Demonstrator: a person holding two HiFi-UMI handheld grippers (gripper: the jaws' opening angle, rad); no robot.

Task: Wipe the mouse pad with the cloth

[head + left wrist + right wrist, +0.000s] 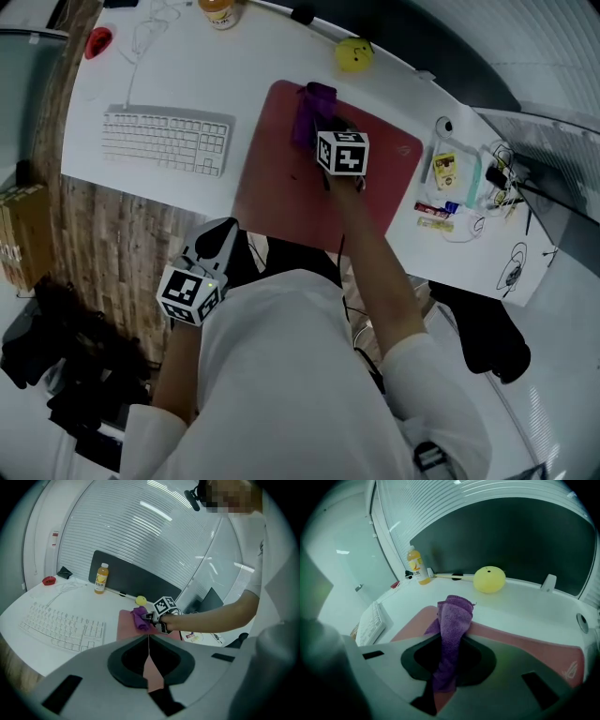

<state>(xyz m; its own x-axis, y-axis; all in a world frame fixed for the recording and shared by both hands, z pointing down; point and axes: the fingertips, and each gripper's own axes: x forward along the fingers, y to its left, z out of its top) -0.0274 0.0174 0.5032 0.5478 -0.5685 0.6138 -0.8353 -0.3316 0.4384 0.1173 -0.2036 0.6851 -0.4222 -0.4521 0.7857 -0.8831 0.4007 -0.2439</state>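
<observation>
One purple cloth is clamped in the right gripper over one red mouse pad; left gripper closed (empty).

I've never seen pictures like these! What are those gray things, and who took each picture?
A person holds a claw tool in each hand. One picture comes from a camera on their head, looking down; the others from cameras riding on each claw. On the white desk are a keyboard, a red mouse pad, a yellow round thing and a drink bottle. The right claw is shut on a purple cloth over the pad. The left claw is shut, empty, beside the person's body.
</observation>
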